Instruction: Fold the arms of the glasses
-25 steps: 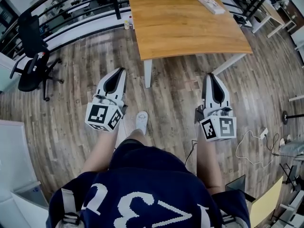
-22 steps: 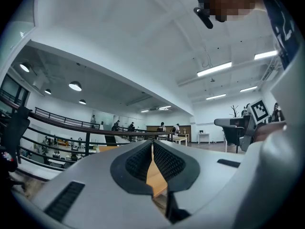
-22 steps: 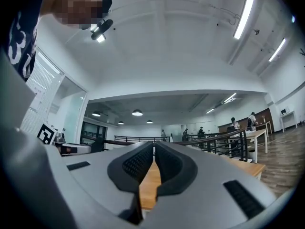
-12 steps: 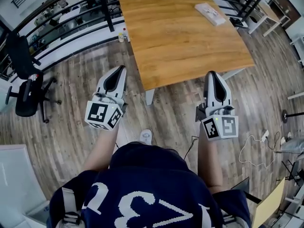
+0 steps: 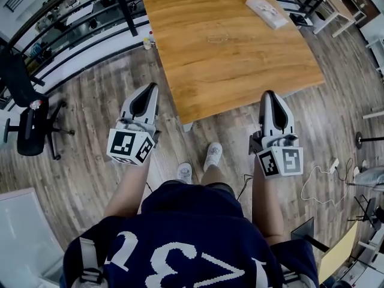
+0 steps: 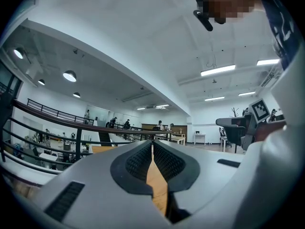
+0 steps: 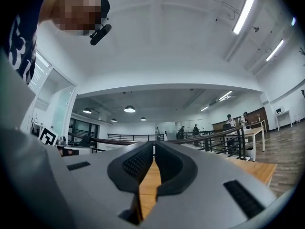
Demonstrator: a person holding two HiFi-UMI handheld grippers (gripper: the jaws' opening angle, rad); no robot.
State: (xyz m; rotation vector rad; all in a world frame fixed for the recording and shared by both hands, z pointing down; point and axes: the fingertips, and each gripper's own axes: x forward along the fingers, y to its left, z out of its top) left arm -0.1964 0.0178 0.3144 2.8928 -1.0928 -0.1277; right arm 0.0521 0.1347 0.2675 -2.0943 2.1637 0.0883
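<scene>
Holding both short of the tabletop: left hand-held gripper jaws pressed together, empty; right hand-held gripper same; glasses lie mid-tabletop, well apart from both.

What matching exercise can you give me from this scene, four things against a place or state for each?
Things: 1 office chair; 2 flat white object; 3 left tool; 4 white shoes.
Places or states: A far right corner of the table; B shut, held above the floor; C floor, before the table's near edge; D floor, far left.
Pairs: 1-D; 2-A; 3-B; 4-C.
</scene>
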